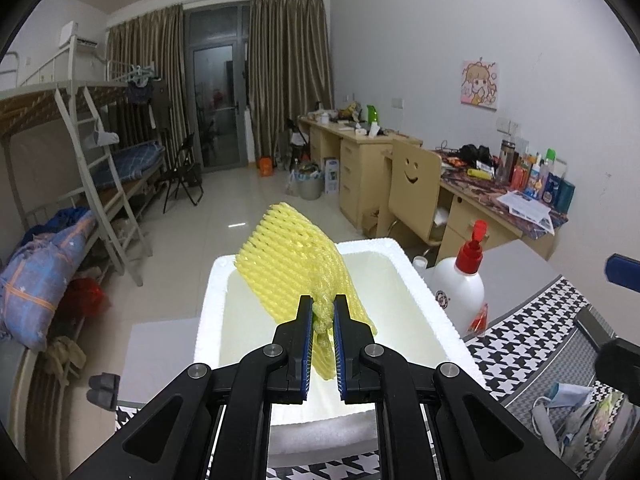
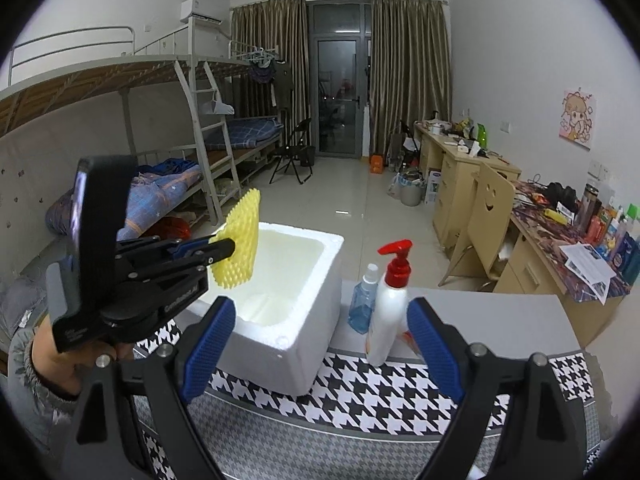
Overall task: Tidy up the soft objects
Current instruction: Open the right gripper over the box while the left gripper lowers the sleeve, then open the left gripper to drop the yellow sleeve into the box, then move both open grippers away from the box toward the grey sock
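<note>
Left wrist view: your left gripper (image 1: 323, 312) has its jaws pinching the yellow foam net (image 1: 292, 256) over the white foam box (image 1: 208, 312), probably for dropping in | right gripper (image 2: 318, 344) jaws spread, holding nothing, hanging back above the bench (image 2: 360, 392)

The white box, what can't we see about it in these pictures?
- Left wrist view: the yellow foam net, pinched in the left claw, hides part of the white foam box floor.
- Right wrist view: the near wall of the box blocks the bottom near it.
- Left wrist view: the claw's arms cover the box's near edge.
- Neither view shows the box's far outside wall.
</note>
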Available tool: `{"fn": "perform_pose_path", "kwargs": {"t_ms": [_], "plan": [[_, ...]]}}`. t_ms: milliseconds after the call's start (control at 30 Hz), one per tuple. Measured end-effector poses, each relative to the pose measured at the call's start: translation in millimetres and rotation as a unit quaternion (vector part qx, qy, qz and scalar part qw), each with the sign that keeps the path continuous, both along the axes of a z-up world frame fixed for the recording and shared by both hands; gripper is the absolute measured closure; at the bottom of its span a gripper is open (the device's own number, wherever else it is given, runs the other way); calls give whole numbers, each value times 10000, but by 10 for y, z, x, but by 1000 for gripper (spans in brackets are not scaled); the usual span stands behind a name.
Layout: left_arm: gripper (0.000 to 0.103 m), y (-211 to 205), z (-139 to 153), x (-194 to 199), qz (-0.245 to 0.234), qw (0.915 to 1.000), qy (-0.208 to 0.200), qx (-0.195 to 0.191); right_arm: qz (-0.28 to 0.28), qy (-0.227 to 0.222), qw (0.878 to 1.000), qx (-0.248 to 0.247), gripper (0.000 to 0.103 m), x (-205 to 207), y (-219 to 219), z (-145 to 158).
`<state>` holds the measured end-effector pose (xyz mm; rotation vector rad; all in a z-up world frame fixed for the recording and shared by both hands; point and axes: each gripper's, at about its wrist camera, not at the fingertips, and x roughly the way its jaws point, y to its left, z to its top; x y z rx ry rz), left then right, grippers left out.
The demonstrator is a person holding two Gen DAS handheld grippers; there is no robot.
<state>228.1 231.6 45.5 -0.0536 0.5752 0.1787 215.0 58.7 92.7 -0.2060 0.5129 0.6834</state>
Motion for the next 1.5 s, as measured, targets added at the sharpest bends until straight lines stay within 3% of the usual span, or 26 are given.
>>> {"fn": "perform_pose_path", "kwargs": {"t_ms": [33,67,100,167,400,500,633,733,933,1500], "plan": [[87,6,-21,26,-7,10000,67,-14,-7,-13,10000,-1,12,-12,-13,-8],[68,-1,-42,53,-19,9999,140,4,7,-2,10000,9,12,-20,-27,-15],[38,-5,-64,62,-12,9998,179,29,6,6,10000,20,12,-28,-34,-17],[21,-5,-87,50,59,9998,138,91,-23,-2,10000,15,12,-38,-68,-28],[19,-40,-111,-6,96,9997,180,137,-123,2,9999,108,12,-51,-179,-19],[9,-53,-58,-67,139,9997,118,155,-120,-15,9999,121,12,-75,-194,-13],[8,-124,66,-201,148,9997,-55,172,-128,-1,9998,151,12,-106,-249,-4],[1,-213,134,-323,87,9995,-233,180,-152,2,9996,224,12,-140,-315,3],[1,-418,269,-586,57,9985,-493,247,-146,72,9993,331,12,-252,-436,16],[1,-876,523,-1131,-226,9943,-971,371,-439,-258,9979,409,12,-630,-786,158]]}}
